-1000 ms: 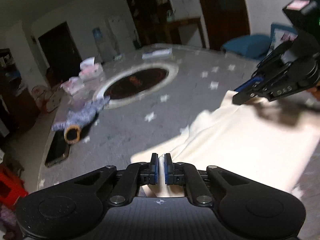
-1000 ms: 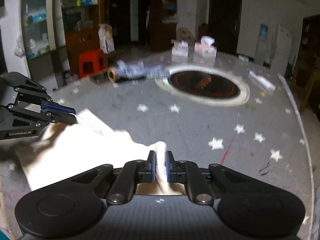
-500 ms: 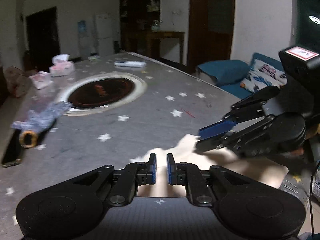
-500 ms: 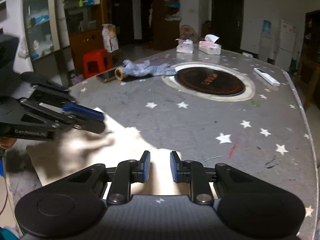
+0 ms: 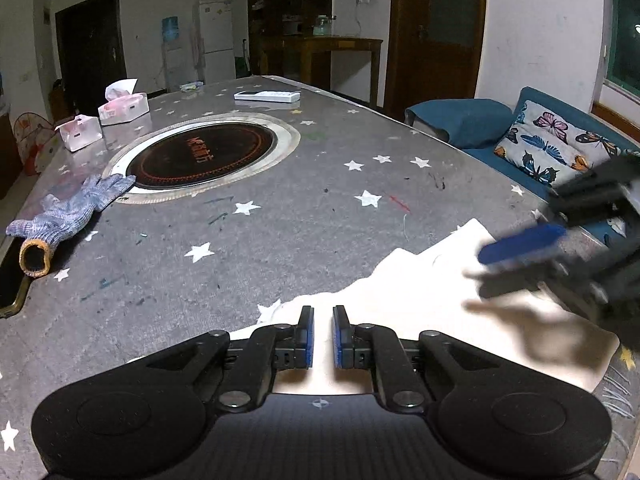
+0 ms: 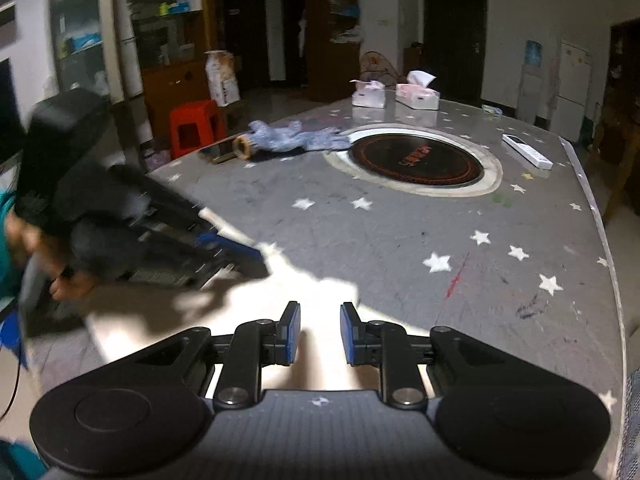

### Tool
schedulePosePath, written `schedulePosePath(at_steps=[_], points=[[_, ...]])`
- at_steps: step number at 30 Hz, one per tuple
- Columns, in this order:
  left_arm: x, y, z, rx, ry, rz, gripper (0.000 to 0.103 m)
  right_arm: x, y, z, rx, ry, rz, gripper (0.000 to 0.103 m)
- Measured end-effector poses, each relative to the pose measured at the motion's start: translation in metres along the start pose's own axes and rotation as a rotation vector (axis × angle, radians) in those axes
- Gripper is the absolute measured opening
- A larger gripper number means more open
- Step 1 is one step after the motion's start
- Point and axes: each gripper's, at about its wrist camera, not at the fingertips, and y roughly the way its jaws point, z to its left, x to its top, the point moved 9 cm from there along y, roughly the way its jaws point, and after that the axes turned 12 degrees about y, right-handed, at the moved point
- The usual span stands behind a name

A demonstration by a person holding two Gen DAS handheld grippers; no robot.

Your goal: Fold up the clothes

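Observation:
A cream cloth point(image 5: 424, 300) lies folded flat at the near edge of the grey star-patterned table point(image 5: 304, 208). My left gripper point(image 5: 322, 336) hovers just above the cloth's near edge, its jaws a little apart and empty. My right gripper point(image 6: 319, 332) is open and empty over the same cloth point(image 6: 280, 300). The right gripper also shows blurred at the right of the left wrist view point(image 5: 520, 246). The left gripper shows blurred at the left of the right wrist view point(image 6: 228, 248).
A round black hotplate point(image 5: 204, 152) is set in the table's middle. A grey knit glove point(image 5: 68, 216) and a phone point(image 5: 10, 280) lie at the left. Two tissue boxes point(image 5: 120, 106) and a white remote point(image 5: 267, 96) lie farther back. A blue sofa point(image 5: 540, 140) stands beside the table.
Both grippers have let go of the cloth and opened. The cloth now lies flat on the table. Both grippers have pulled back from it.

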Motion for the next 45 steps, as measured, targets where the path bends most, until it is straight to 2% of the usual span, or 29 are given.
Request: schedulePosePath(at_steps=[3, 7, 11, 15, 20, 24, 33, 39, 45], points=[[0.001, 0.001, -0.001, 0.009, 0.017, 0.008, 0.012, -0.019, 0.002, -0.003, -0.030, -0.025, 0.038, 0.019], [0.003, -0.004, 0.000, 0.023, 0.017, 0.005, 0.013, -0.020, -0.004, -0.013, -0.038, 0.042, 0.017, 0.019], [0.005, -0.029, -0.001, 0.046, 0.008, -0.037, 0.016, -0.014, -0.022, -0.016, -0.053, 0.047, -0.018, 0.019], [-0.002, -0.062, -0.014, 0.032, 0.020, -0.080, 0.016, -0.025, -0.040, -0.007, -0.036, 0.020, -0.013, 0.019], [-0.026, -0.098, -0.033, 0.005, 0.005, -0.100, 0.016, -0.042, -0.059, 0.018, 0.011, -0.034, -0.013, 0.019], [-0.047, -0.110, -0.037, 0.027, -0.024, -0.080, 0.016, -0.055, -0.062, 0.025, 0.019, -0.050, 0.002, 0.019], [-0.080, -0.104, -0.022, 0.061, -0.092, -0.035, 0.019, -0.077, -0.052, 0.020, 0.002, -0.037, 0.037, 0.019], [-0.075, -0.109, -0.014, 0.056, -0.115, -0.048, 0.019, -0.074, -0.054, 0.020, 0.008, -0.039, 0.046, 0.019], [-0.067, -0.099, 0.002, 0.070, -0.151, -0.057, 0.022, -0.055, -0.054, 0.013, 0.013, 0.004, 0.010, 0.020]])
